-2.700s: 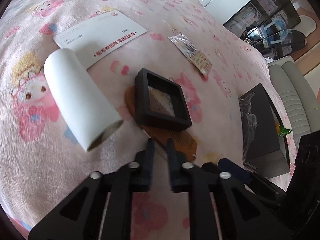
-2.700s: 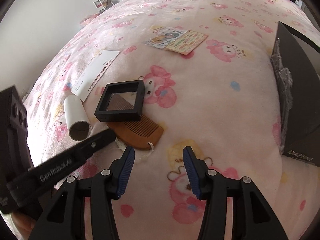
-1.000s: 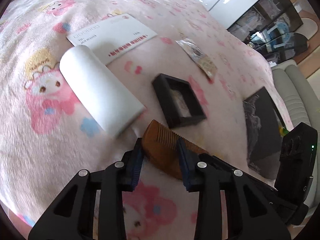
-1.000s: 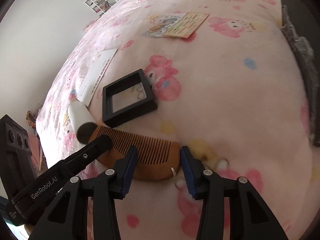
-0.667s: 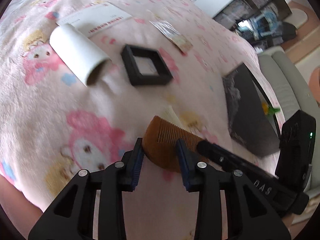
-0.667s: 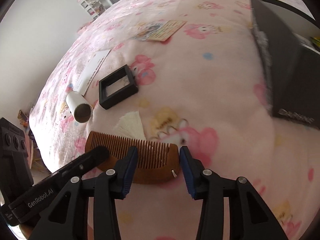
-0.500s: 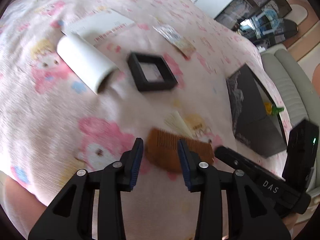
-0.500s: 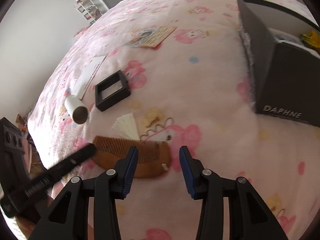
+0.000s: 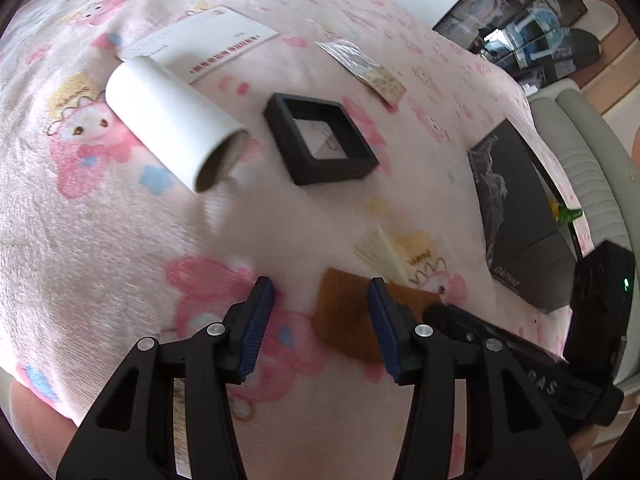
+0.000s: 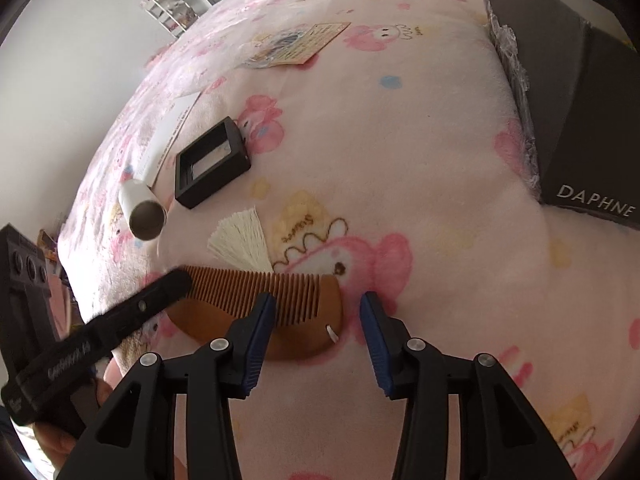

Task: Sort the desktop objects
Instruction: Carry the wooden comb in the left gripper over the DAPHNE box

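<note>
A brown wooden comb with a cream tassel lies on the pink cartoon blanket. My right gripper hovers over the comb's right end; its left finger overlaps the teeth and its right pad stands clear of the comb. In the left wrist view the comb sits partly behind the right finger of my left gripper. The left jaws are opening, and neither pad presses on the comb. One left-gripper finger reaches the comb's left end.
A white cardboard roll, a black square frame box, a white envelope and a card packet lie farther back. A black box marked DAPHNE stands at the right. The blanket's edge drops off at the near left.
Both grippers carried the comb away from the frame box and roll towards the near side. The left jaws have widened off the comb. The tassel now lies spread beside the comb.
</note>
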Action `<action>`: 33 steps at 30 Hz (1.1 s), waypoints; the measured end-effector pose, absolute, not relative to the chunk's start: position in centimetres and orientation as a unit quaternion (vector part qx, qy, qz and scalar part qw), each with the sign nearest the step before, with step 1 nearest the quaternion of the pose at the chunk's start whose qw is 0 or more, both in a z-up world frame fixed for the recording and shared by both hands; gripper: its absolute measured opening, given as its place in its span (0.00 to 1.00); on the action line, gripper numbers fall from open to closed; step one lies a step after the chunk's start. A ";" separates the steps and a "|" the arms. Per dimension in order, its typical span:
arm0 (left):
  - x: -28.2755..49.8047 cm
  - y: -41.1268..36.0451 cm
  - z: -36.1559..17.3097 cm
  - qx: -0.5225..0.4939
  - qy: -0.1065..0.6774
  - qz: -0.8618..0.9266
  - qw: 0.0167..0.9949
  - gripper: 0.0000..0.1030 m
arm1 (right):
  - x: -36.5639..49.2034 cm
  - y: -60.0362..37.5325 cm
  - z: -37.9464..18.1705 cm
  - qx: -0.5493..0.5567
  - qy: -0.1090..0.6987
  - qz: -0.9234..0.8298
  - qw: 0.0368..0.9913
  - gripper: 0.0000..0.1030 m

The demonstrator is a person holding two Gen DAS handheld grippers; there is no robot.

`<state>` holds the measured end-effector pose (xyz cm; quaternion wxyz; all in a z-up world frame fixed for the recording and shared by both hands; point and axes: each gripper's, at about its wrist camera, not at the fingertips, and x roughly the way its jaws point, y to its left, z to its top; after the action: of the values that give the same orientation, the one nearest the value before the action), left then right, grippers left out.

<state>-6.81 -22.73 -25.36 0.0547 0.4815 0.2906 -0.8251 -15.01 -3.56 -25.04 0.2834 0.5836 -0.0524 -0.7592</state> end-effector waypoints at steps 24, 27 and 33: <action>-5.5 -16.6 -17.9 0.452 0.256 -0.855 -0.006 0.39 | -12.2 1.1 -17.6 0.526 -0.082 -0.797 0.287 0.37; -5.6 -15.0 -16.6 0.447 0.251 -0.858 -0.022 0.39 | -12.0 2.9 -16.2 0.515 -0.091 -0.805 0.280 0.37; -5.4 -11.6 -13.5 0.432 0.235 -0.870 -0.046 0.38 | -10.8 6.4 -13.0 0.487 -0.090 -0.827 0.265 0.37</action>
<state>-5.43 -11.61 -13.52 -0.0460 0.4319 0.2346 -0.8697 -10.76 6.36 -12.99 0.2647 0.4874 -0.0901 -0.8272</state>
